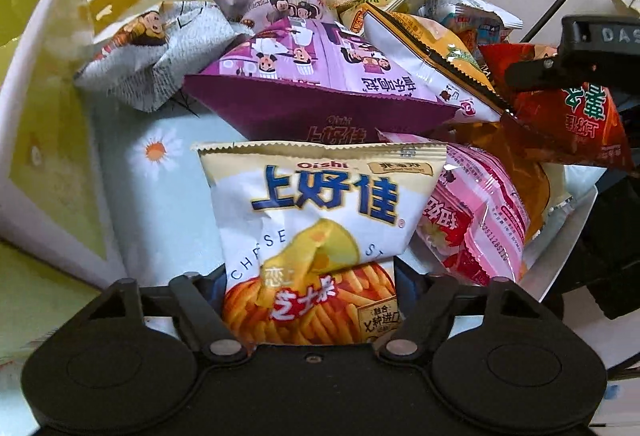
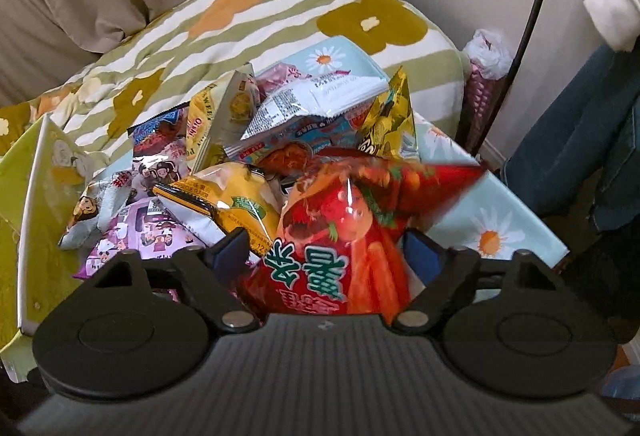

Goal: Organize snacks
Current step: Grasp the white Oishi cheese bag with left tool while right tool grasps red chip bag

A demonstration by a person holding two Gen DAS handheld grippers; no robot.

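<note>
A pile of snack bags lies on a light blue daisy cloth (image 1: 156, 195). My left gripper (image 1: 310, 276) is shut on the lower part of a white and yellow Oishi cheese stick bag (image 1: 320, 203), which stands upright between the pads. Behind it lie a purple bag (image 1: 320, 91) and a pink bag (image 1: 480, 220). My right gripper (image 2: 326, 240) straddles a red bag (image 2: 344, 220). Its right pad is at the bag's edge and a small gap shows at the left pad, so it is open. One black finger of the right gripper (image 1: 532, 69) shows above the red bag (image 1: 572, 115) in the left wrist view.
A green and white box wall (image 1: 44, 115) stands left of the pile. A striped flowered pillow (image 2: 240, 15) lies behind it. A person's jeans leg (image 2: 580, 155) and a thin black pole (image 2: 536, 15) are at the right. Yellow (image 2: 236, 207) and blue-white (image 2: 320, 103) bags crowd the pile.
</note>
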